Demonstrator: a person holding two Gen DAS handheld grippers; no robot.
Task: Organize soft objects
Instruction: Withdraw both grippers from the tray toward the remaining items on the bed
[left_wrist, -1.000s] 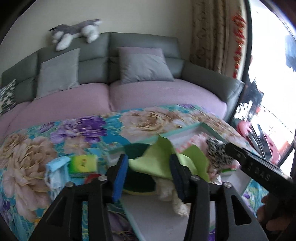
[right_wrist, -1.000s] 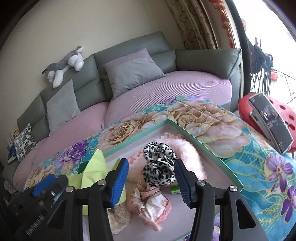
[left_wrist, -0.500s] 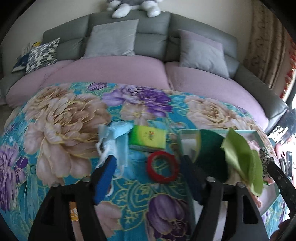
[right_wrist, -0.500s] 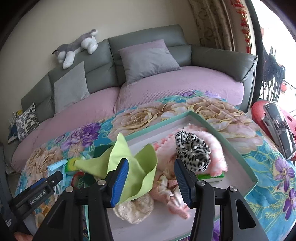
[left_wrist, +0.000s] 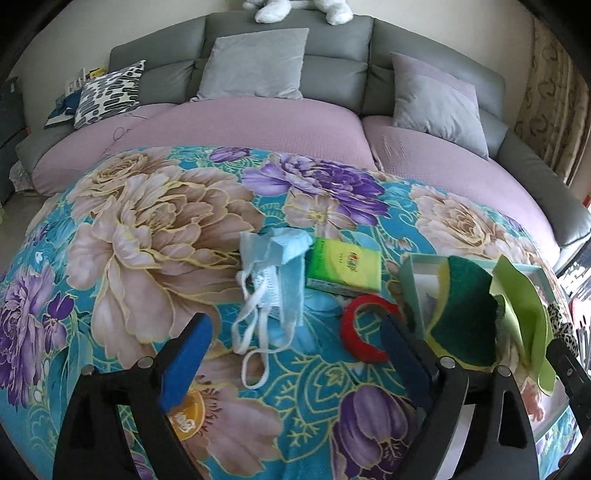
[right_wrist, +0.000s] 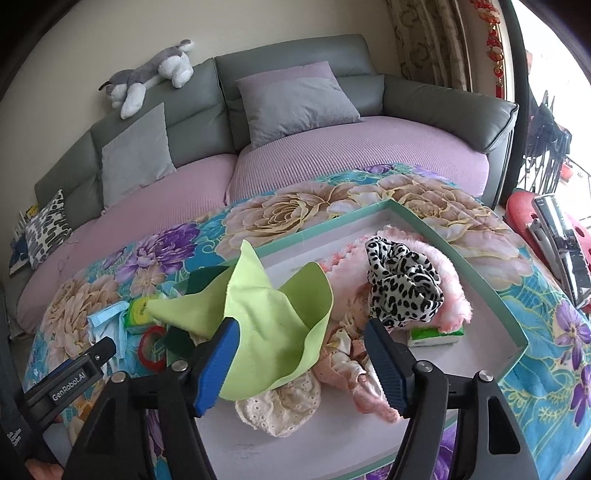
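Observation:
A light blue face mask (left_wrist: 275, 280) with white straps lies on the floral blanket, just ahead of my open, empty left gripper (left_wrist: 295, 358). The teal-rimmed box (right_wrist: 461, 258) holds a lime green cloth (right_wrist: 269, 317), a leopard-print scrunchie (right_wrist: 402, 284), a pink fluffy piece (right_wrist: 447, 291), pink and cream fabric items (right_wrist: 347, 373) and a tissue pack (right_wrist: 436, 334). My right gripper (right_wrist: 303, 365) is open and empty, low over the box's near side, its left finger against the green cloth. The green cloth (left_wrist: 521, 306) and a dark green sponge (left_wrist: 465, 306) show at the right in the left wrist view.
A green tissue packet (left_wrist: 345, 267) and a red tape ring (left_wrist: 364, 328) lie between the mask and the box. A grey sofa (right_wrist: 295, 74) with cushions and a plush dog (right_wrist: 147, 77) is behind. A red stool (right_wrist: 546, 221) with a phone stands at the right.
My left gripper swung left, away from the box, and now faces the mask, tissue packet and tape ring. My right gripper drew back a little over the box. Both stayed open.

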